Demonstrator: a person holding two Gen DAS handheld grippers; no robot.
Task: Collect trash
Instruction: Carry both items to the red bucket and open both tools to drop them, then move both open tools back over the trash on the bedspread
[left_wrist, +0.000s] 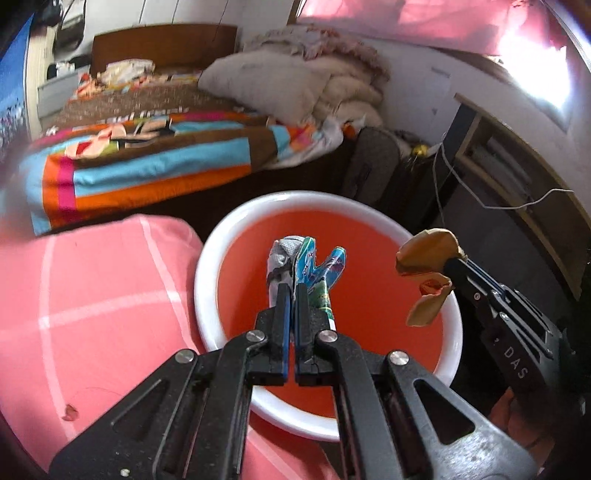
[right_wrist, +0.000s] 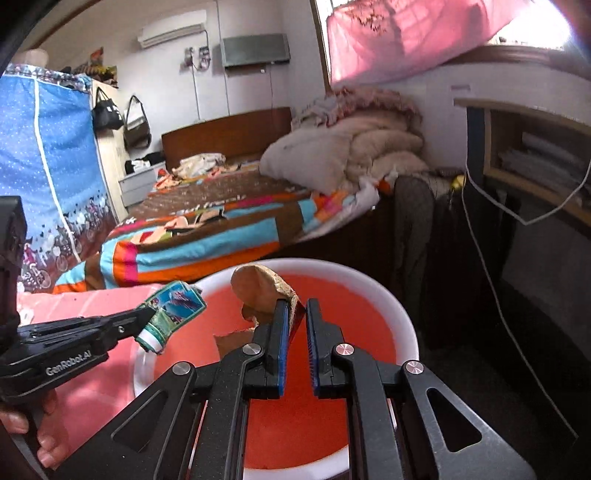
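Observation:
A red basin with a white rim (left_wrist: 210, 258) (right_wrist: 402, 317) stands below both grippers. My left gripper (left_wrist: 291, 288) is shut on a crumpled blue-green wrapper (left_wrist: 317, 269) with some grey paper, held over the basin's middle. It also shows in the right wrist view (right_wrist: 175, 310) at the left gripper's tip (right_wrist: 147, 317). My right gripper (right_wrist: 295, 304) is shut on a crumpled brown paper piece (right_wrist: 258, 288), held over the basin. In the left wrist view this brown paper (left_wrist: 428, 254) hangs at the right gripper's tip (left_wrist: 452, 264) over the basin's right rim.
A pink checked cloth surface (left_wrist: 92, 314) lies left of the basin. A bed with a striped colourful blanket (left_wrist: 147, 158) and piled bedding (right_wrist: 351, 147) stands behind. A dark shelf unit (right_wrist: 535, 173) with a white cable (right_wrist: 491, 280) is on the right.

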